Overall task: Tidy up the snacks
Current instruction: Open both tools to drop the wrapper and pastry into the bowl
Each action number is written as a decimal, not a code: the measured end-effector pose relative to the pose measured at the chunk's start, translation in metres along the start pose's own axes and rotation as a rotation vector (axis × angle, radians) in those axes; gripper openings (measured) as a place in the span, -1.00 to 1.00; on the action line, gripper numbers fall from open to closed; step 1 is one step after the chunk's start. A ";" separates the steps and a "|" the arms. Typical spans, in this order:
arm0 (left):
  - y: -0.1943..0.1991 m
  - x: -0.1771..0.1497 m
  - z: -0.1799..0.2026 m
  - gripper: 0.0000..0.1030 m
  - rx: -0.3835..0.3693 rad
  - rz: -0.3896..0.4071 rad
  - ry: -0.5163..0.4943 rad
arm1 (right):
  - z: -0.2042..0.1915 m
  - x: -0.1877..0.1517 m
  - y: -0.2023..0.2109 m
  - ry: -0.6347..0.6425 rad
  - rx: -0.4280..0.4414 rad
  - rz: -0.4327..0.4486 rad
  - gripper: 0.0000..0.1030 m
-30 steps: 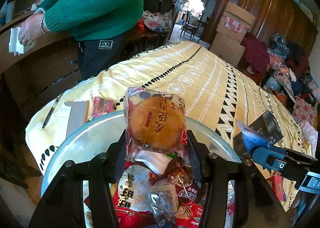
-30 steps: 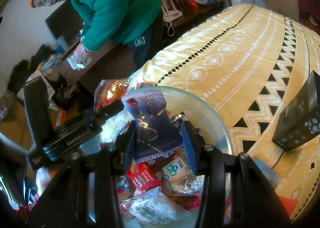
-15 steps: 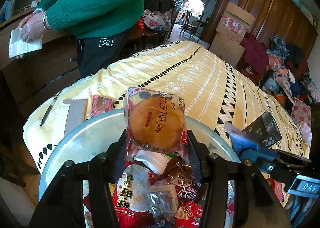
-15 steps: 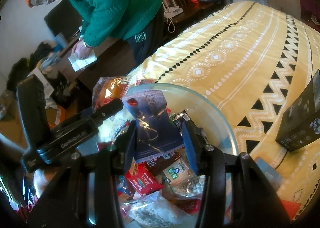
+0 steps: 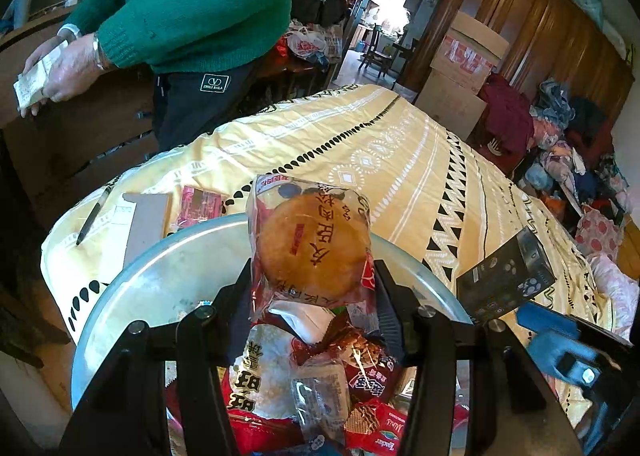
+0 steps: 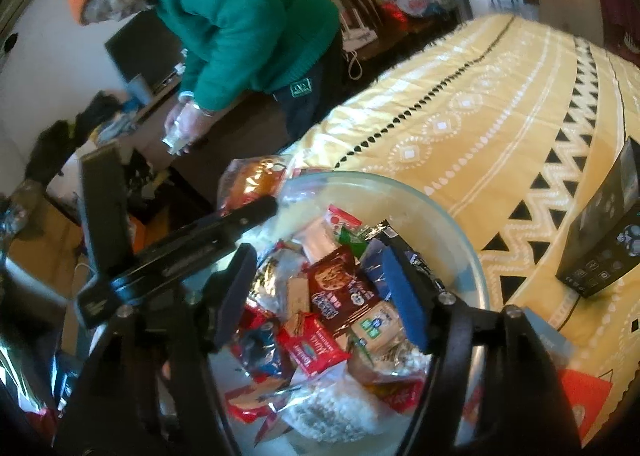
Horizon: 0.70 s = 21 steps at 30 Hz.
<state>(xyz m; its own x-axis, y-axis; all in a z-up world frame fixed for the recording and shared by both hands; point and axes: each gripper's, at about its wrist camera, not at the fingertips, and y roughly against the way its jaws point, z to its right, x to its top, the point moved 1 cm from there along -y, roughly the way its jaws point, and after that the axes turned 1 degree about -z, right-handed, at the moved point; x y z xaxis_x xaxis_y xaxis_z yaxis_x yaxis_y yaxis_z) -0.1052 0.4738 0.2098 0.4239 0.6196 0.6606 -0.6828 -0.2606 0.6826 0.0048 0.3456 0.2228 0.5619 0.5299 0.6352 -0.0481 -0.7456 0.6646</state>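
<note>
A round golden cake in a clear printed wrapper (image 5: 312,248) stands upright between the pads of my left gripper (image 5: 312,290), which is shut on its lower part, above a glass bowl (image 5: 132,288) heaped with snack packets. In the right wrist view the same cake pack (image 6: 252,179) shows at the bowl's (image 6: 400,191) far left rim. My right gripper (image 6: 320,296) hangs over the heap with its jaws opening and nothing pressed between them. A dark blue foil packet (image 6: 374,260) lies on the heap beside its right finger (image 6: 404,296).
The bowl sits on a yellow patterned cloth (image 5: 400,175). A black box (image 6: 608,232) stands to the right. A pen (image 5: 92,215), a cardboard piece (image 5: 146,219) and a pink packet (image 5: 198,205) lie beyond the bowl. A person in a green sweater (image 6: 248,15) stands at a desk behind.
My right gripper has let go of the dark blue packet, which dropped onto the heap, and its fingers now stand wider apart. The left gripper and the cake pack stayed put.
</note>
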 end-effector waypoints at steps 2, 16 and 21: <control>0.000 -0.001 -0.001 0.08 -0.001 -0.001 0.003 | -0.004 -0.004 0.004 0.016 -0.006 0.006 0.37; 0.008 -0.009 0.007 0.09 -0.023 0.010 0.007 | 0.001 -0.050 0.025 -0.001 -0.019 0.015 0.58; 0.016 -0.013 0.018 0.09 -0.029 0.017 -0.011 | 0.013 -0.067 0.034 -0.052 -0.025 0.010 0.58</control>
<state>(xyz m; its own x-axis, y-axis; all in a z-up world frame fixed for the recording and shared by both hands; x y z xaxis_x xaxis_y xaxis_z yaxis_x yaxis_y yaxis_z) -0.1109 0.4487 0.2175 0.4186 0.6069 0.6756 -0.7070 -0.2492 0.6619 -0.0234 0.2794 0.1979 0.6032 0.5003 0.6212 -0.0745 -0.7400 0.6684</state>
